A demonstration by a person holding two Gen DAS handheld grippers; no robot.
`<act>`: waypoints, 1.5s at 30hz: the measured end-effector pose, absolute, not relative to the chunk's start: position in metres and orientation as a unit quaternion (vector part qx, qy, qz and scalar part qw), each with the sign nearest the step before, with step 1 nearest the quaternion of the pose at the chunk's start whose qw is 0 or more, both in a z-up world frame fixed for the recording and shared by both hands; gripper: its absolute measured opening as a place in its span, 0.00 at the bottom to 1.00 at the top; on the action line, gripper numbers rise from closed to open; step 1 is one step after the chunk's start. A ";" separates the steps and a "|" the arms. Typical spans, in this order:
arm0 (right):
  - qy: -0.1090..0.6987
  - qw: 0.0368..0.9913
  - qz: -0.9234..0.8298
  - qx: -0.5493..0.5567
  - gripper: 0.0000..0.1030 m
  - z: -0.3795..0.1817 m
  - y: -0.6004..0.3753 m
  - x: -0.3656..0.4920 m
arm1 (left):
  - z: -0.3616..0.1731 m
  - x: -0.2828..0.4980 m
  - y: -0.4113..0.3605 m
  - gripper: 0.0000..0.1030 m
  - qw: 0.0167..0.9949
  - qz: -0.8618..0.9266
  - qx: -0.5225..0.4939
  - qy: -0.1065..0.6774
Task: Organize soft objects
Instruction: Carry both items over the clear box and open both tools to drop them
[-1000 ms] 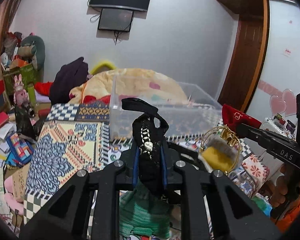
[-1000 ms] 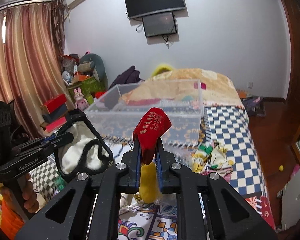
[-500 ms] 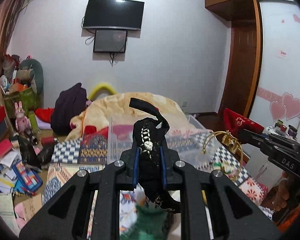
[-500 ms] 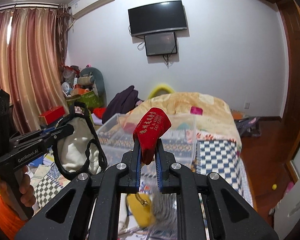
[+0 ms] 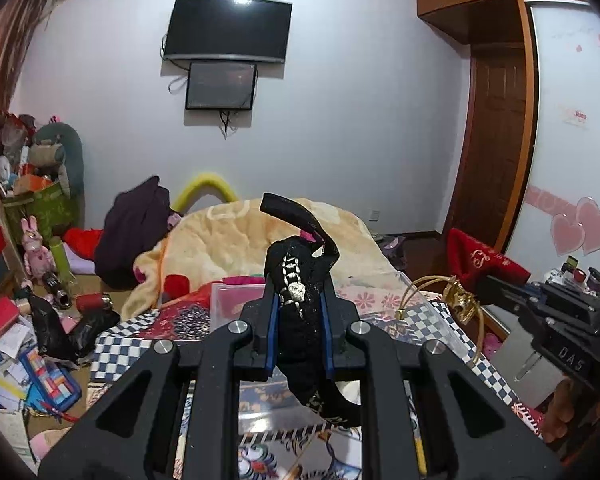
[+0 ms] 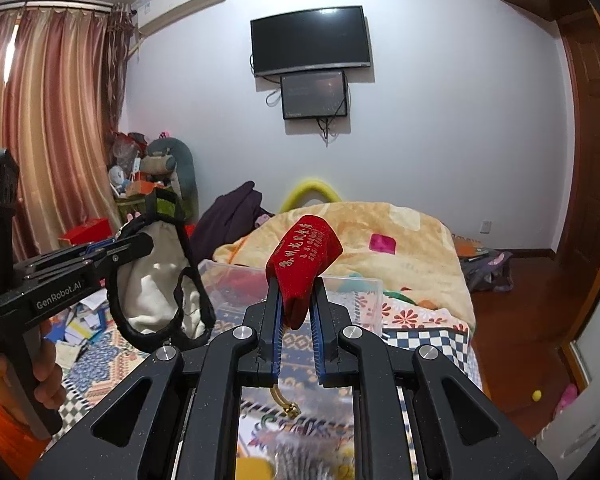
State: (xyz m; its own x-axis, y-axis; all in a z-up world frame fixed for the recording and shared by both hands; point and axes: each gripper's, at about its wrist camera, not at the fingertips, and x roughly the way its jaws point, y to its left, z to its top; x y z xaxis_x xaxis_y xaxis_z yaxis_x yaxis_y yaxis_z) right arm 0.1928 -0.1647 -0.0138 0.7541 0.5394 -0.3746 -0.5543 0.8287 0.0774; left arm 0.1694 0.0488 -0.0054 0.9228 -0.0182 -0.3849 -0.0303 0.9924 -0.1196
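Black beaded fabric pouch [image 5: 298,308] clamped between left gripper [image 5: 298,316] fingers, held above clear plastic bin [image 5: 416,304] on bed [image 5: 236,240]. Red velvet pouch [image 6: 304,260] pinched in right gripper [image 6: 298,316], gold handle [image 6: 282,400] dangling below, over same bin.
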 end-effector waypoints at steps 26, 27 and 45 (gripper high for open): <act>0.334 0.891 0.298 -0.078 0.11 -0.066 -0.124 0.251 | -0.077 0.240 0.037 0.17 0.945 0.023 -0.030 0.325; 0.337 0.890 0.297 -0.082 0.11 -0.068 -0.123 0.250 | -0.078 0.239 0.038 0.18 0.944 0.023 -0.030 0.329; 0.298 0.906 0.285 -0.099 0.50 -0.051 -0.141 0.220 | -0.058 0.190 0.033 0.59 0.954 -0.001 -0.032 0.298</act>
